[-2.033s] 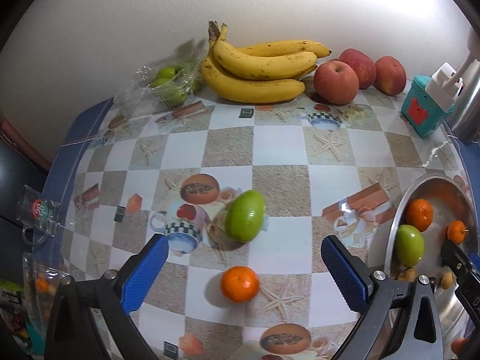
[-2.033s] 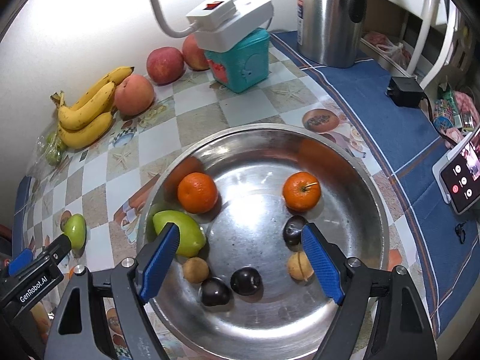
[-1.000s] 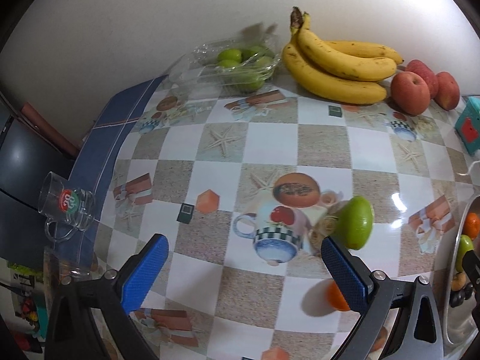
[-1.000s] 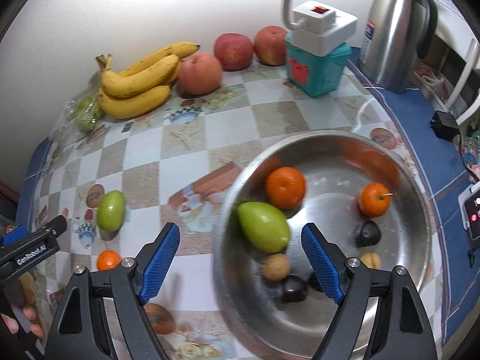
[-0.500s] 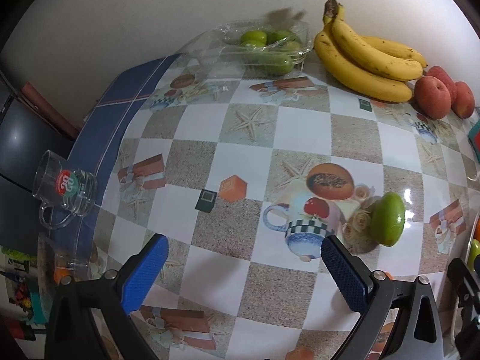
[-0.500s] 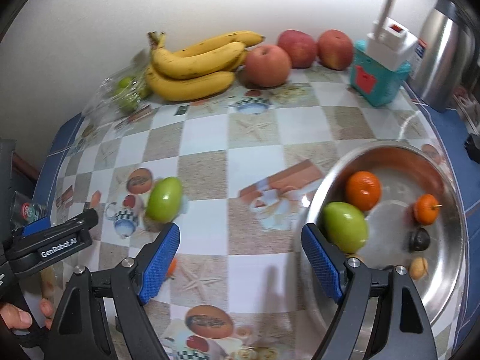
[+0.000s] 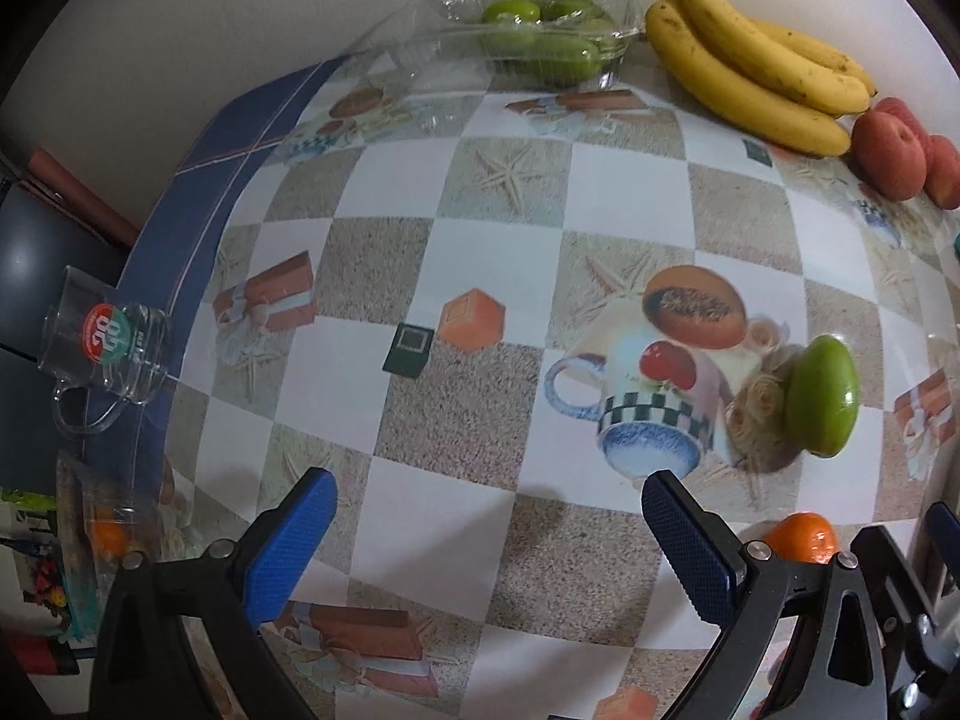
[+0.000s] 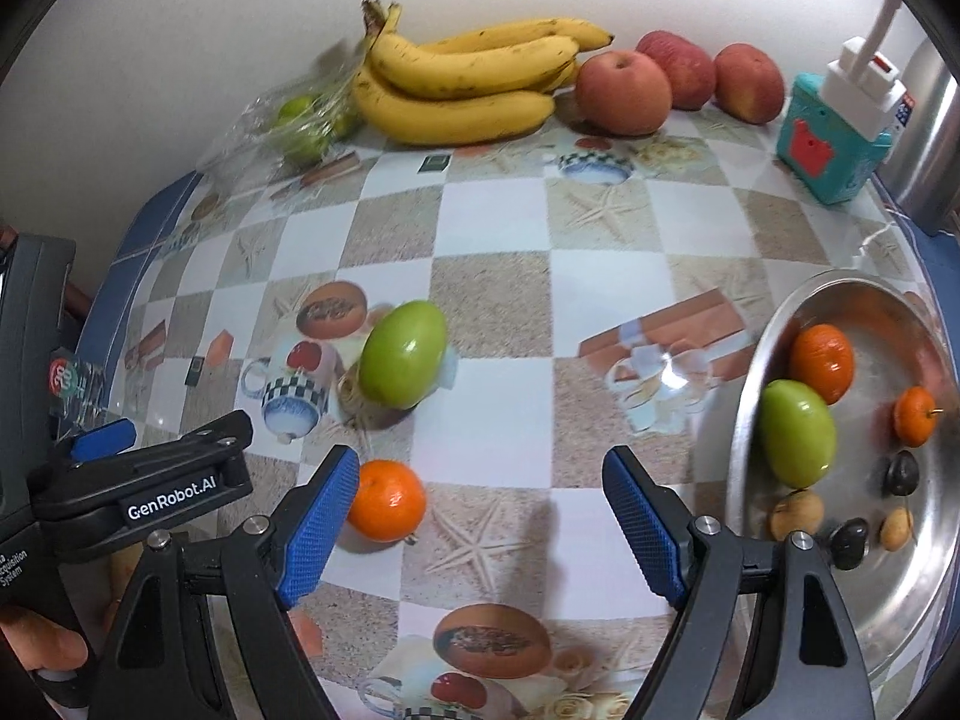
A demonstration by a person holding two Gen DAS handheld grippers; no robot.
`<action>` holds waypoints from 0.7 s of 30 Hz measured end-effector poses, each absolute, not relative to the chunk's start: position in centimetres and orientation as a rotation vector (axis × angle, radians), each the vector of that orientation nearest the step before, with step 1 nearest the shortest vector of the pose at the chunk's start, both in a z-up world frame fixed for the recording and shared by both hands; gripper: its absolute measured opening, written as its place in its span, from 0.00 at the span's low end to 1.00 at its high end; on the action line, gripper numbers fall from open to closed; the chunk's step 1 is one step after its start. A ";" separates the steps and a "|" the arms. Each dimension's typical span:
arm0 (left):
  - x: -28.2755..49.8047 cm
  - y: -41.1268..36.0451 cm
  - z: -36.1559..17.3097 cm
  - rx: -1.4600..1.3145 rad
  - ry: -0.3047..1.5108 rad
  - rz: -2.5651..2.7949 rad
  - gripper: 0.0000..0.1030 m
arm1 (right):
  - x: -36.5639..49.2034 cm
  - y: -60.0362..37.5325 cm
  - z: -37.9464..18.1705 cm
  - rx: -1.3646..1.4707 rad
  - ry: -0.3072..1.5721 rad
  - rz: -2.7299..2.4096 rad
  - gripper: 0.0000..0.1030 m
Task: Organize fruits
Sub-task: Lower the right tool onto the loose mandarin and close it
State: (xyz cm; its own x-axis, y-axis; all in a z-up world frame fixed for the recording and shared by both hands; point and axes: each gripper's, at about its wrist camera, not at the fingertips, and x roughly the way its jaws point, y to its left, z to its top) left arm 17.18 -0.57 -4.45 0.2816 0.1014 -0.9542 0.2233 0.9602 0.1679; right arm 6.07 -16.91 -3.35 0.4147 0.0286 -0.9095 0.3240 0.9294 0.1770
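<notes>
A green mango [image 8: 403,363] lies on the checked tablecloth, with an orange [image 8: 387,500] just in front of it. Both show in the left wrist view, the mango [image 7: 821,404] and the orange [image 7: 801,537] at the right. My right gripper [image 8: 474,516] is open and empty above the table, its left finger beside the orange. My left gripper [image 7: 489,543] is open and empty over bare cloth; in the right wrist view its body [image 8: 150,486] sits at the left. A steel bowl [image 8: 747,384] at the right holds a green mango [image 8: 798,432], two oranges and several small fruits.
Bananas [image 8: 462,81], three red apples [image 8: 624,93] and a clear box of green fruit [image 7: 540,42] line the back wall. A teal box with a white plug [image 8: 834,138] and a steel jug [image 8: 933,138] stand back right. A glass mug [image 7: 102,348] stands left of the table edge.
Both grippers have swung left. The bowl slid to the right edge of the right wrist view, and the loose mango and orange came in front of the right gripper. Both grippers stayed open.
</notes>
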 end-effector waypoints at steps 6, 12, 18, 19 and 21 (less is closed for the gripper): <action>17.3 -0.1 -4.7 0.284 1.294 -0.073 1.00 | 6.4 -15.7 -4.1 0.342 1.157 -0.161 0.81; 17.3 0.2 -4.8 0.296 1.301 -0.066 1.00 | 6.8 -14.6 -4.5 0.321 1.169 -0.137 0.81; 17.5 0.6 -5.2 0.298 1.307 -0.062 1.00 | 7.2 -13.5 -4.9 0.296 1.180 -0.112 0.74; 17.6 0.6 -5.2 0.298 1.306 -0.062 1.00 | 7.2 -13.3 -5.0 0.290 1.183 -0.108 0.74; 17.6 0.7 -5.2 0.301 1.305 -0.064 1.00 | 7.3 -13.0 -5.1 0.281 1.188 -0.102 0.71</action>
State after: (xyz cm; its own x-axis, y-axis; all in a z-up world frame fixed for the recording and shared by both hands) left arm 17.65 0.67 -5.24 0.2671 0.1222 -0.9559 0.2149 0.9594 0.1826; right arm 7.34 -12.97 -5.14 0.3738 0.0688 -0.9250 0.2255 0.9606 0.1626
